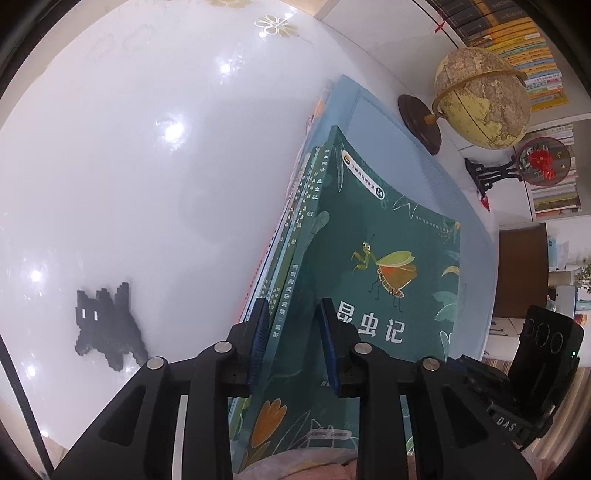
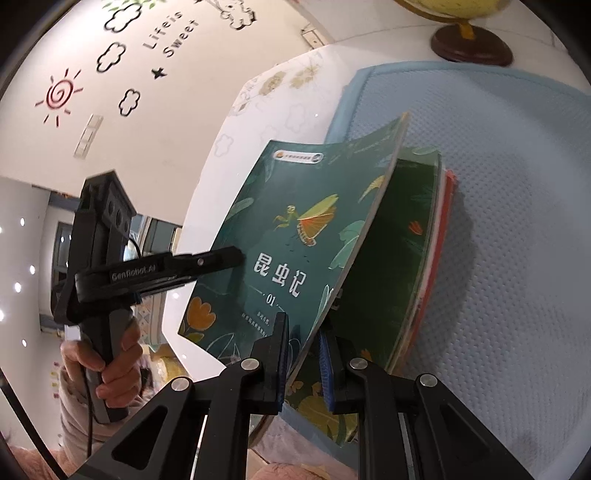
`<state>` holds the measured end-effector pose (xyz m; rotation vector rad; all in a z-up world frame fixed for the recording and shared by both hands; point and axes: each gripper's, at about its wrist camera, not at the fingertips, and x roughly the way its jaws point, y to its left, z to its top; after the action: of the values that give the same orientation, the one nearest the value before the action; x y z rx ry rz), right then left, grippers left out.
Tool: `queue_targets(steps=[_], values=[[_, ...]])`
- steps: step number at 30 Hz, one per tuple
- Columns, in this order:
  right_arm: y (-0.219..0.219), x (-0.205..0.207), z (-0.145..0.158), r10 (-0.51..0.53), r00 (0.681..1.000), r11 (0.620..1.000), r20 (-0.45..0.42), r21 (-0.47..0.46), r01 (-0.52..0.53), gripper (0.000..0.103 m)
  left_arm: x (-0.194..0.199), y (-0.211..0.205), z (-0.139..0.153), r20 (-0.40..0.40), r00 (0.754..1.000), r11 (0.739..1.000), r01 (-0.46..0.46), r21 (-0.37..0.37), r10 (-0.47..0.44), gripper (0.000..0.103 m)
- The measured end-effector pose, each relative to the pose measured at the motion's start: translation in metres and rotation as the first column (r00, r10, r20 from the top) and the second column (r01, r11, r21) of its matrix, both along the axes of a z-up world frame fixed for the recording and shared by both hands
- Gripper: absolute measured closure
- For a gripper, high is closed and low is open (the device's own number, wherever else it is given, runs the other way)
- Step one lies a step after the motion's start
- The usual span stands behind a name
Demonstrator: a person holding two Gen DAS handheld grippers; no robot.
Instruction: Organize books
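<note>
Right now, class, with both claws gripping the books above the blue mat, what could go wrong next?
1. The right claw pinches only the front book, whose cover already bows away from the stack; it may bend further or slip.
2. The left claw grips the spine side, so uneven lowering could fan the books across the blue mat.

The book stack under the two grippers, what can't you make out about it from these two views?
- Book stack, left wrist view: how many books; only thin spines show, their print too small.
- Lower books' covers, both views: hidden under the green top book.
- Top book's near edge, right wrist view: covered by the right gripper.
- Left gripper grip, left wrist view: contact unclear.
- Globe, right wrist view: cut off, blurred.
</note>
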<state>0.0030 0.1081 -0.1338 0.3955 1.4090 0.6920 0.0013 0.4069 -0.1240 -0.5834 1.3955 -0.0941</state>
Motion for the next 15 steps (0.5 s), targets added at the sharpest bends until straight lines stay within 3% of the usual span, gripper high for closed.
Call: queue_targets(steps=[7, 15], values=[[-0.005, 0.001, -0.004, -0.011, 1.0, 1.0, -0.021, -0.012, 0.011, 0.087, 0.002, -0.013, 0.0, -0.016, 0.999, 0.995, 0.042, 0.095, -0.041, 0.078], [0.0, 0.003, -0.012, -0.038, 0.999, 0.999, -0.039, -0.038, 0.037, 0.087, -0.001, -0.013, 0.001, -0.02, 0.999, 0.992, 0.049, 0.117, -0.047, 0.078]])
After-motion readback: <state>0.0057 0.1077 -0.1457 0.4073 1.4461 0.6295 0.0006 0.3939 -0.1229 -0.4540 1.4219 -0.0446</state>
